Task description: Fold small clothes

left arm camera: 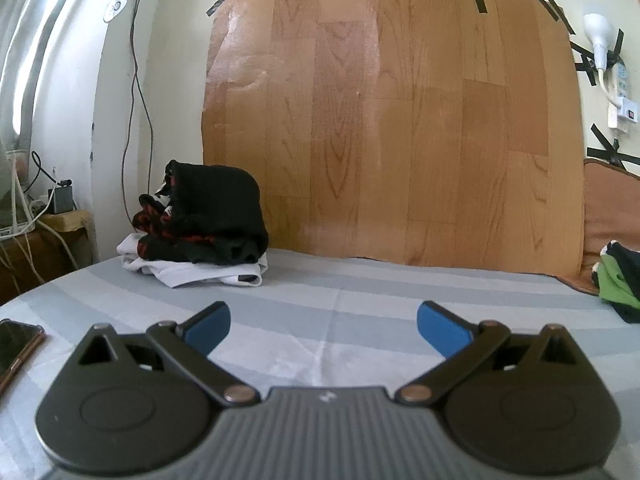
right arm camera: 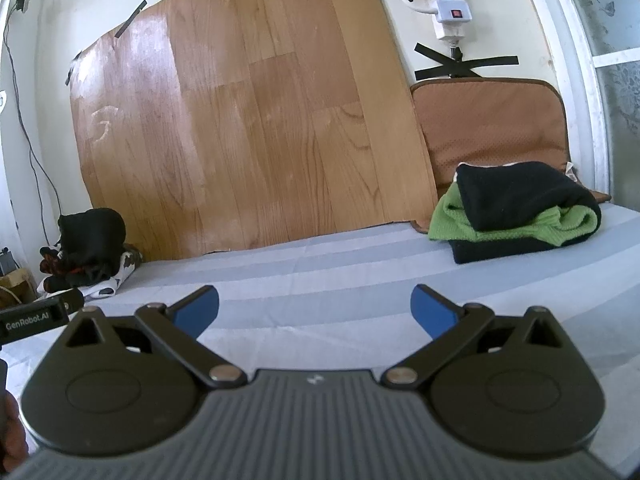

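Containers: no basket, box or tray shows in either view; the clothes lie straight on the sheet (left arm camera: 360, 300), which is striped grey and pale.
Left pile (left arm camera: 200, 232): far left of the sheet, against the wall, beside the lower left corner of the wood-print panel (left arm camera: 392, 120). A black garment (left arm camera: 216, 204) with red pattern, bunched and unfolded, sits on top of a white garment (left arm camera: 208, 272) that lies flatter beneath it. The same pile appears at far left in the right wrist view (right arm camera: 88, 252).
Right pile (right arm camera: 516, 216): far right of the sheet, in front of a brown cushion (right arm camera: 488, 124). A black piece on top, a green piece (right arm camera: 520, 228) in the middle and a dark piece at the bottom, stacked as flat folded layers. Only its edge shows in the left wrist view (left arm camera: 620, 284).
Left gripper (left arm camera: 324, 328): jaws spread wide, blue pads (left arm camera: 208, 328) well apart, nothing between them; it is over bare sheet, well apart from both piles.
Right gripper (right arm camera: 316, 312): jaws likewise spread wide, blue pads (right arm camera: 434, 314) well apart, holding nothing, over bare sheet between the two piles.
Phone (left arm camera: 16, 348): at the left edge of the sheet, near the left gripper.
Power strip (right arm camera: 448, 0): on the wall above the cushion, taped.
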